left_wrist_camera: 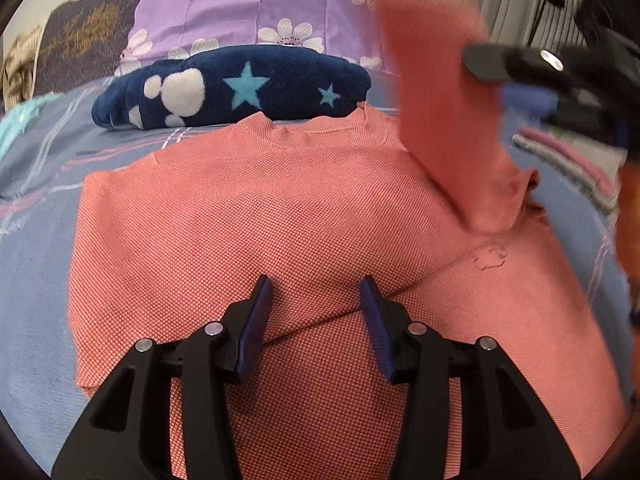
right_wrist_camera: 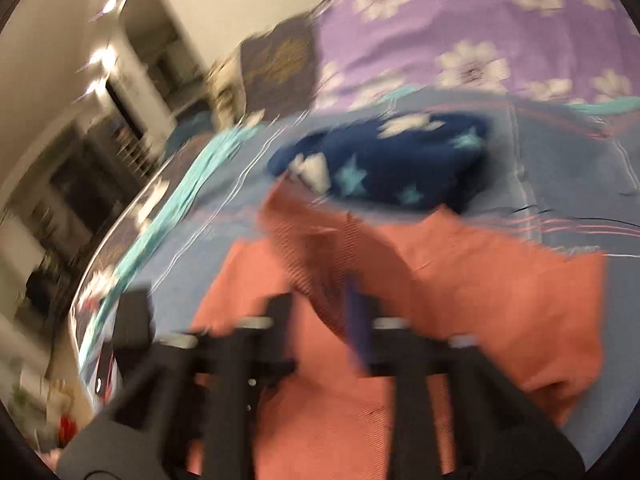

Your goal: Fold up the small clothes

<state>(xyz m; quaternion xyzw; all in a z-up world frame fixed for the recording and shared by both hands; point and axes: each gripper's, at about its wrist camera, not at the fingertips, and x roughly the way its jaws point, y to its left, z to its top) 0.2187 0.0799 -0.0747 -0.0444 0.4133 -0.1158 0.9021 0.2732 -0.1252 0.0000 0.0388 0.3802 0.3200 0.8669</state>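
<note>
A salmon-pink knit shirt [left_wrist_camera: 248,208] lies flat on the blue bed cover [left_wrist_camera: 36,216], collar toward the far side. My left gripper [left_wrist_camera: 316,292] is open and empty just above the shirt's lower middle. My right gripper [left_wrist_camera: 492,68] is shut on the shirt's right sleeve [left_wrist_camera: 444,92] and holds it lifted above the shirt. In the blurred right wrist view the right gripper [right_wrist_camera: 340,312] has the pink sleeve [right_wrist_camera: 316,248] between its fingers, over the shirt body [right_wrist_camera: 500,300].
A folded navy fleece with stars [left_wrist_camera: 240,92] lies just beyond the collar. A purple flowered pillow [left_wrist_camera: 256,4] stands behind it. Striped clothes [left_wrist_camera: 568,160] lie at the right. The bed's left edge and room furniture [right_wrist_camera: 80,184] show in the right wrist view.
</note>
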